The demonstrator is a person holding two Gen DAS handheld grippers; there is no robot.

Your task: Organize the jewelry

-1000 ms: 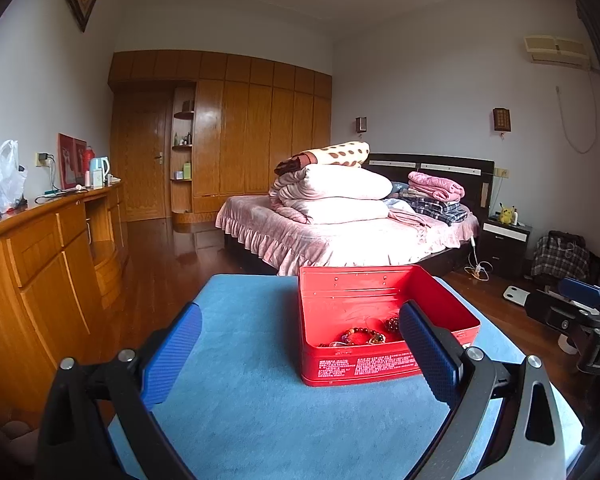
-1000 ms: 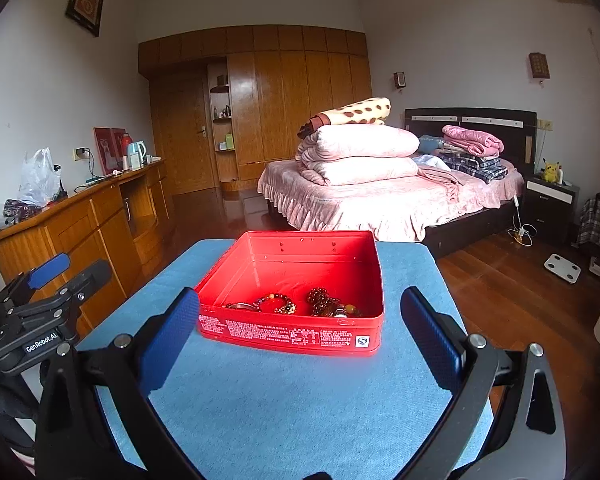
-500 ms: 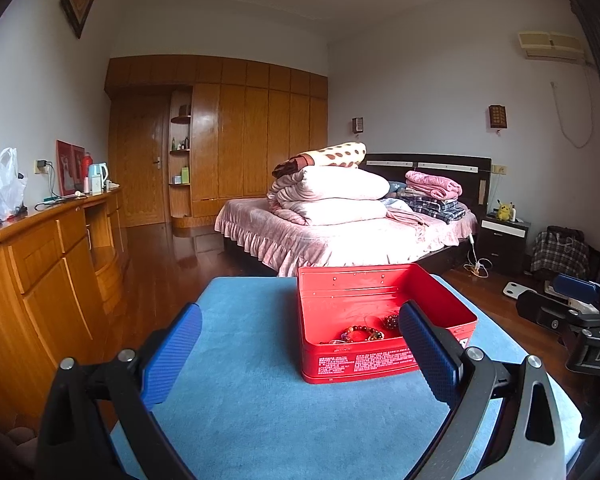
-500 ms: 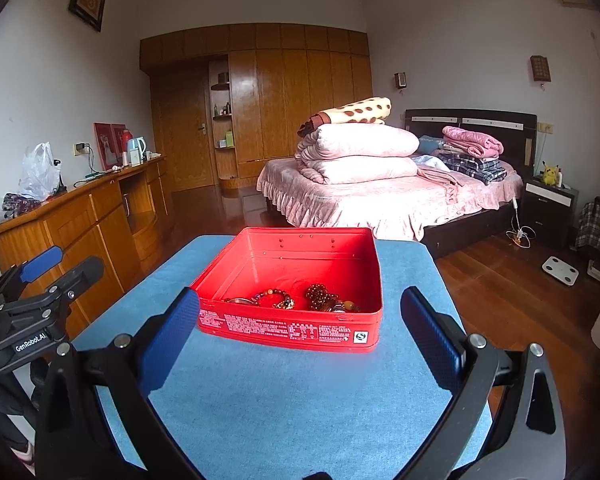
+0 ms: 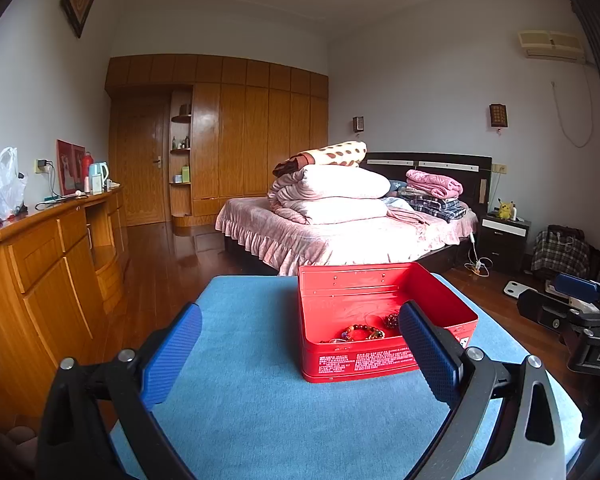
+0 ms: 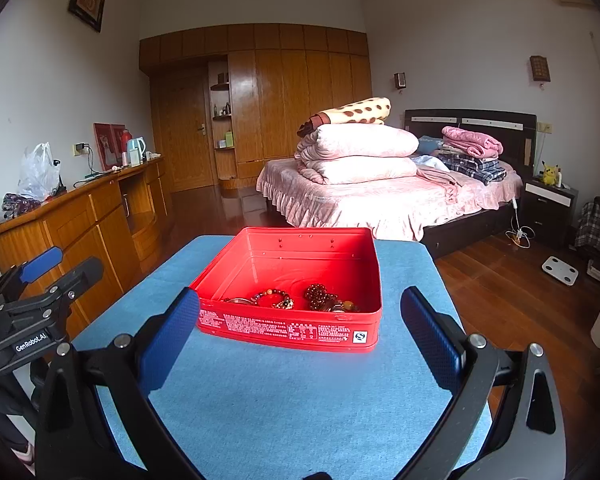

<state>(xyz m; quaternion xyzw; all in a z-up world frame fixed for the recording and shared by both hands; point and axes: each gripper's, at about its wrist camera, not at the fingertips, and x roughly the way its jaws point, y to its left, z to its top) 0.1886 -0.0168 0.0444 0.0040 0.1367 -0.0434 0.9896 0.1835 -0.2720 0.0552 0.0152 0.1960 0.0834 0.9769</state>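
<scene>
An open red tin box [image 5: 356,364] [image 6: 288,330] sits on the blue-covered table [image 5: 260,408] [image 6: 284,404]. Inside it lie beaded bracelets [image 5: 360,333] [image 6: 276,298] and a dark red bead cluster [image 6: 320,295] [image 5: 392,320]. My left gripper [image 5: 300,354] is open, held above the table just short of the box, which lies ahead and to the right. My right gripper [image 6: 300,336] is open too, facing the box's near wall. Each gripper shows at the edge of the other's view: right gripper [image 5: 572,304], left gripper [image 6: 40,280]. Neither holds anything.
A wooden sideboard [image 6: 80,216] with a plastic bag and a kettle runs along the left wall. A bed [image 6: 388,196] piled with folded quilts stands behind the table. A nightstand [image 6: 548,204] and a white scale [image 6: 560,270] lie at the right on the wooden floor.
Both grippers have drifted slightly; the box sits a little lower and closer in each view. Both stay open, and the jewelry has not moved.
</scene>
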